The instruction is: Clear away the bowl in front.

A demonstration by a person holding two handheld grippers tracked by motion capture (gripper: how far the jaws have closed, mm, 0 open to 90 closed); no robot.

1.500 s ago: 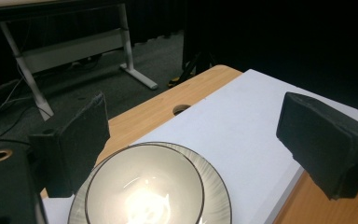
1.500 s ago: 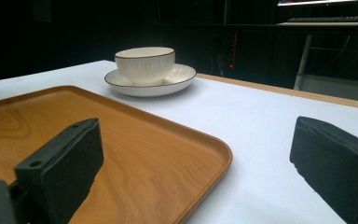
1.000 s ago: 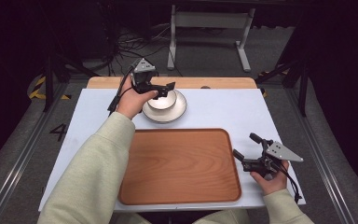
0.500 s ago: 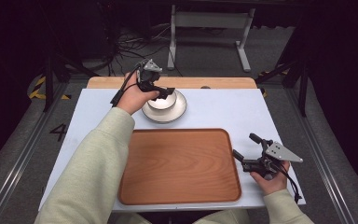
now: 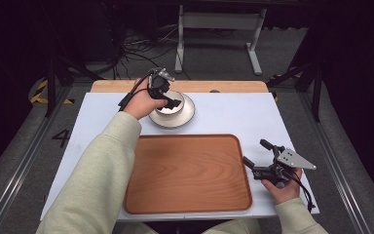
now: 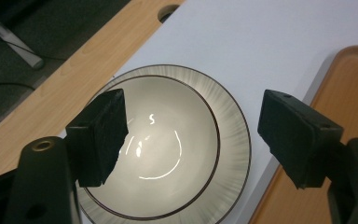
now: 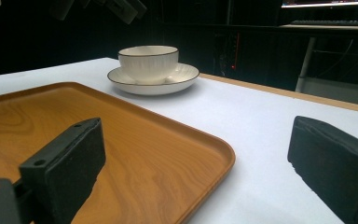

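A white cup [image 5: 166, 111] with a dark rim stands on its matching saucer [image 5: 187, 116] at the table's far middle. My left gripper [image 5: 171, 103] hangs over it and points down. In the left gripper view the cup [image 6: 168, 154] lies under the gap of my left gripper [image 6: 191, 135]. One jaw is over the cup's rim, the other over the saucer [image 6: 230, 140]. The jaws have just been closing, and the pads stay off the cup. My right gripper [image 5: 254, 151] rests open by the wooden tray [image 5: 185, 175]. It too has just been closing slightly, with nothing between its jaws.
A wooden strip [image 5: 224, 86] with a hole runs along the table's far edge. Beyond it stand a metal frame [image 5: 214, 29] and floor cables. In the right gripper view the tray's corner [image 7: 214, 154] lies just ahead, with the cup [image 7: 148, 63] farther off.
My left gripper has tipped down over the cup and its jaws have narrowed. The right hand and gripper have stayed in place.
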